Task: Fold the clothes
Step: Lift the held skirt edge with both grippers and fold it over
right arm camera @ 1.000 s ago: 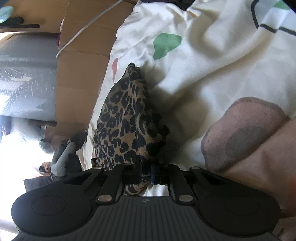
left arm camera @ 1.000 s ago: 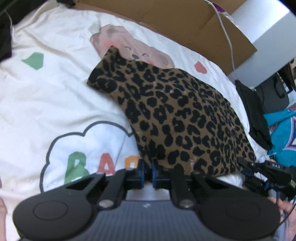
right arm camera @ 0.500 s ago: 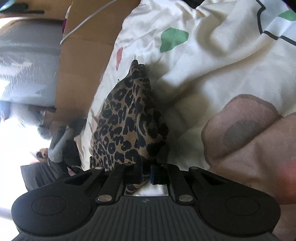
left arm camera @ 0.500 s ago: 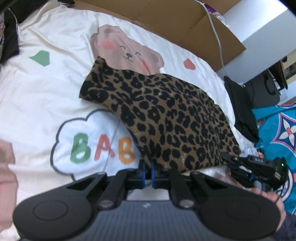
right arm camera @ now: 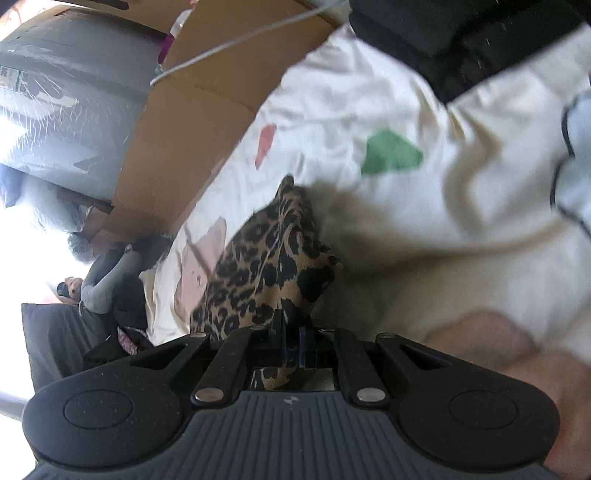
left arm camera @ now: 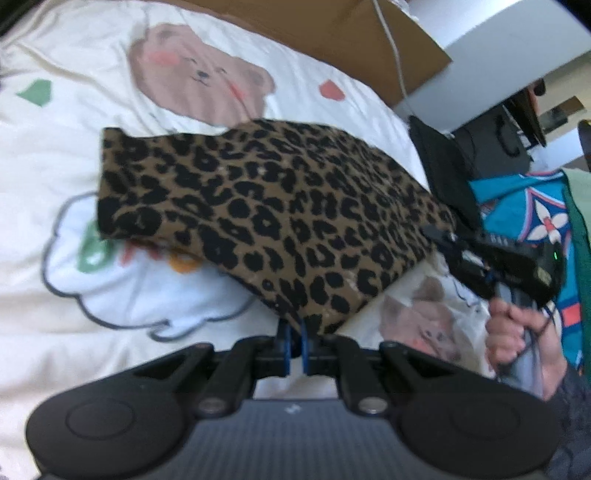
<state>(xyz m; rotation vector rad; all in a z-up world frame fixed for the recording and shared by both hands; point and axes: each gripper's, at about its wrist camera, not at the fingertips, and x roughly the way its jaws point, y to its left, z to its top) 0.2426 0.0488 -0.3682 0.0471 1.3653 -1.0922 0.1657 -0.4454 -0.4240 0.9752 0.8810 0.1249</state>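
A leopard-print garment hangs stretched above the white printed bedsheet, lifted at two corners. My left gripper is shut on its near corner. In the left wrist view my right gripper pinches the right-hand corner, with a hand behind it on the handle. The right wrist view shows the same leopard-print garment bunched into the shut right gripper, cloth showing between and below the fingers. The garment's far left end droops over the cloud print.
A cardboard sheet with a white cable lines the bed's far edge. A black cloth and a turquoise patterned fabric lie at the right. In the right wrist view a dark garment sits on the sheet at top right.
Both grippers have risen with the garment's corners. The cloth has come up off the sheet and now hangs stretched between them, uncovering the bear print behind it.
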